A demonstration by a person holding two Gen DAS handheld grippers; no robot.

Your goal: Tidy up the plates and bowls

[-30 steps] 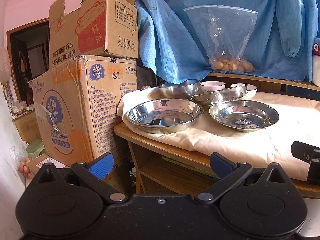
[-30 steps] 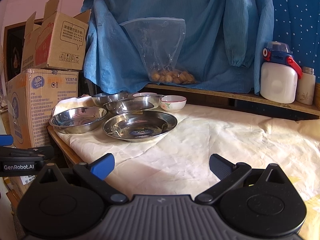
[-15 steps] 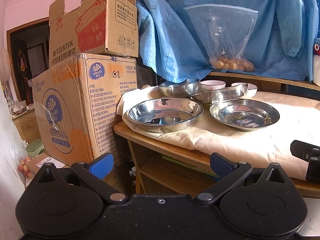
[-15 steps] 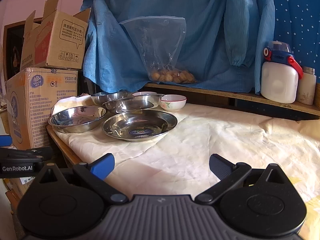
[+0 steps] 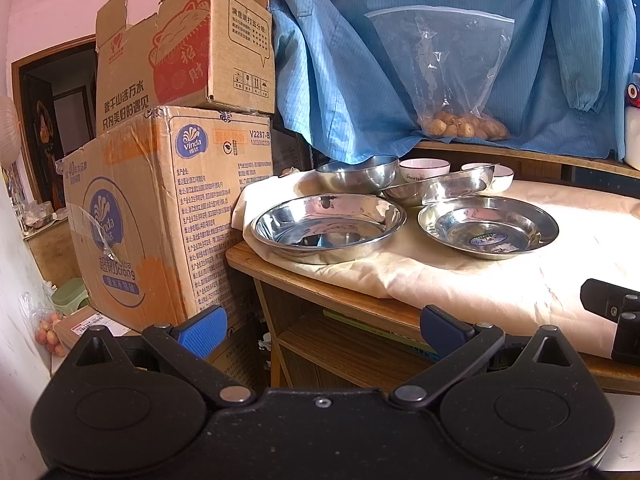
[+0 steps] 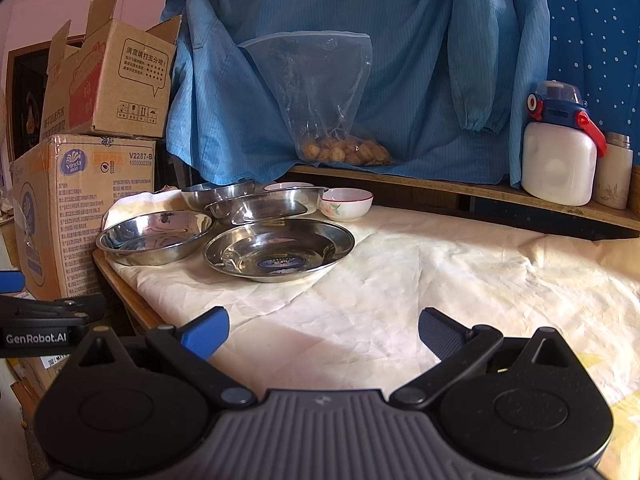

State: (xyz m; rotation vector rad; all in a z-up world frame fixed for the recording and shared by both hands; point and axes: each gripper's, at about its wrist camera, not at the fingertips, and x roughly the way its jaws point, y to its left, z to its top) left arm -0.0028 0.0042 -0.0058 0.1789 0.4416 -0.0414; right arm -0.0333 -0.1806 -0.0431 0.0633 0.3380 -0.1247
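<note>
Nothing sorted yet: the steel plates [image 6: 279,249] and bowls [image 6: 347,203] sit clustered mid-left in the right wrist view, on the cloth-covered table [image 6: 460,280]. Over the last second both views have barely shifted, a slight drift only, so the approach has hardly begun. Left gripper [image 5: 322,326] and right gripper [image 6: 323,330] both gape wide, empty, well short of the dishes. Cardboard boxes [image 5: 168,208] stand left of the table.

two plates [image 6: 279,250] side by side on cloth [image 6: 440,272] | bowls [image 6: 347,203] behind | boxes [image 6: 80,200] left of table
</note>
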